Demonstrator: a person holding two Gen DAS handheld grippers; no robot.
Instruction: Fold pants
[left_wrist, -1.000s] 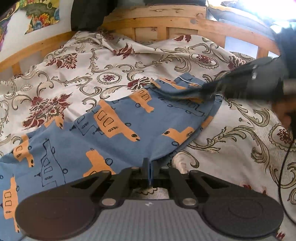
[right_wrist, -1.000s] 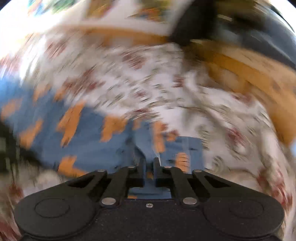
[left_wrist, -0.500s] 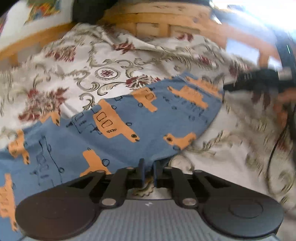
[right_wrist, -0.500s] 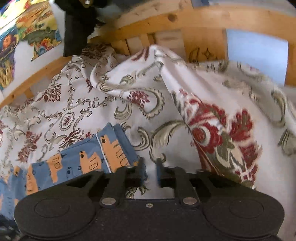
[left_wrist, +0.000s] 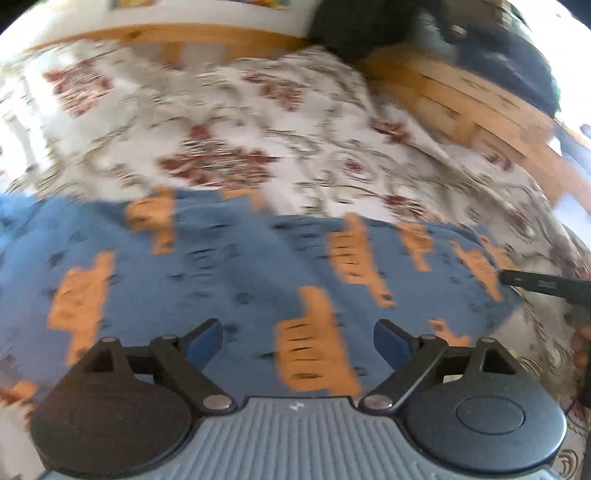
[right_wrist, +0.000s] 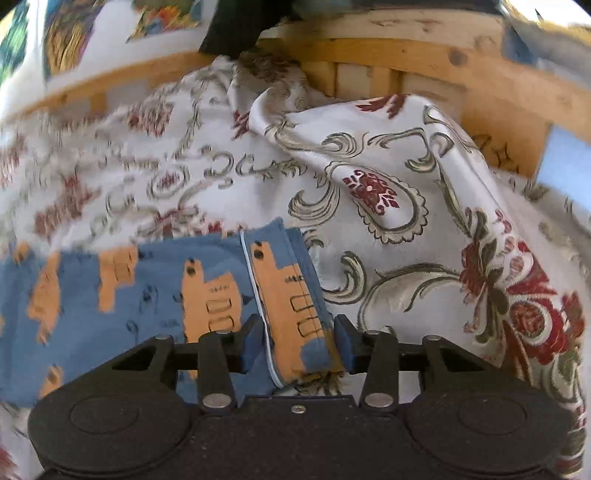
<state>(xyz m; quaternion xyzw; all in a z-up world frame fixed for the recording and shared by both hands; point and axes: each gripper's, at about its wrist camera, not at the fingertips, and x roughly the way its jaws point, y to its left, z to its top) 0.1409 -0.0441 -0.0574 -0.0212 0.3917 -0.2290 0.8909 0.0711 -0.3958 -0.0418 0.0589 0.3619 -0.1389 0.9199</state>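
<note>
Above pants (left_wrist: 236, 280), left hand-held gripper (left_wrist: 297, 339) wide apart, empty.

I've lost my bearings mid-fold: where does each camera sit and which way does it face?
Left wrist: on the left gripper, jaws open, low over the blue pants, facing the wooden bed frame; the right gripper's tip shows at right.
Right wrist: on the right gripper, jaws open around the pants' hem, facing the frame.
Shared: pants, floral bedspread, frame.

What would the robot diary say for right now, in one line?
left gripper: open, above blue cotton pants with orange trucks | right gripper: open, straddling pants hem | floral bedspread underneath
</note>
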